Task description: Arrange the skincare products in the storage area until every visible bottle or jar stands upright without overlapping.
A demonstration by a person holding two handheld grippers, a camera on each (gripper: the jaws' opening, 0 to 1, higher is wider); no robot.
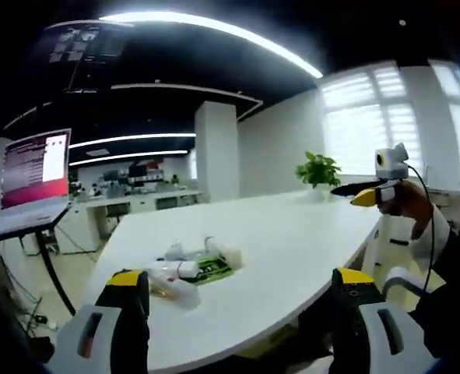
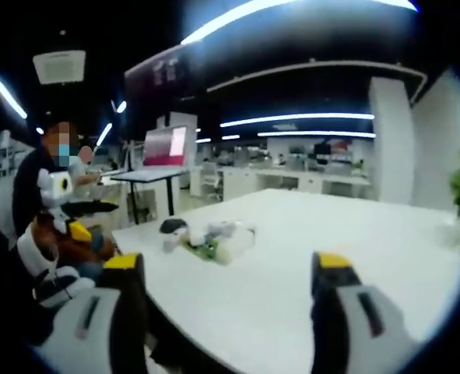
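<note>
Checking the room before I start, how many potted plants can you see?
1: a potted plant at the white table's far edge by the window blinds; the right gripper view catches its leaves at the right edge.

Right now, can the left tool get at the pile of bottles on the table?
Probably yes. The left tool is open and empty, and the bottles lie just ahead of its jaws on the white table with nothing between. The right tool is off to the side.

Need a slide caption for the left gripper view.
Open left gripper faces toppled skincare bottles on a white table; right gripper hovers beyond.
</note>
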